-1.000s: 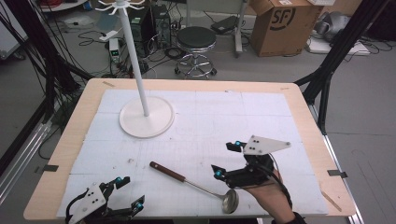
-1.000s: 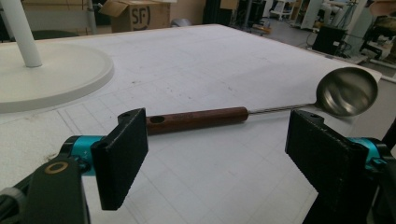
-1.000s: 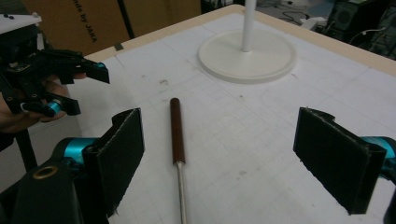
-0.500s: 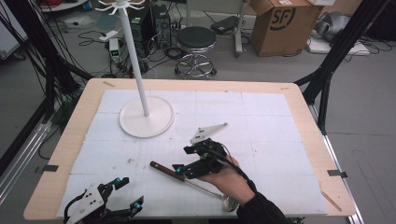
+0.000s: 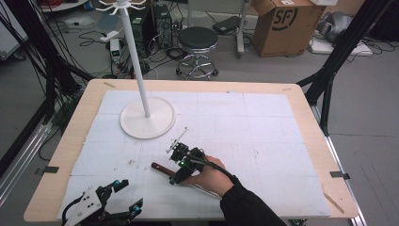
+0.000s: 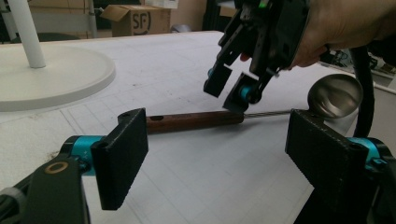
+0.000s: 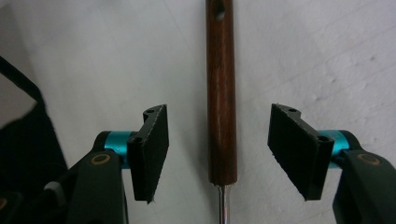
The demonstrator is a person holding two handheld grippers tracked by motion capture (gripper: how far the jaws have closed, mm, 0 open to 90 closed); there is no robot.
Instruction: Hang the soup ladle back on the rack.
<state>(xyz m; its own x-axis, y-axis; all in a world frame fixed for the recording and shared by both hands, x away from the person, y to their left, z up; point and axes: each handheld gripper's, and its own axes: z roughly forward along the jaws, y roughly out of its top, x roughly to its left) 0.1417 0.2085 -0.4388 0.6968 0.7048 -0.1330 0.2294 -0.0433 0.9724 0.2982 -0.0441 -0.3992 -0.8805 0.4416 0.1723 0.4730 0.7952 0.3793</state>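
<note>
One ladle [image 6: 261,114], dark wooden handle, thin steel shank, round bowl.

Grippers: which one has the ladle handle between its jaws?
The right gripper, held by the hand: its jaws, which have just been closing, straddle the ladle's wooden handle without touching it. The left gripper sits open at the table's near edge, apart from the ladle.

Lab: black rig frames [image 5: 47,61], cables [image 5: 160,52]
</note>
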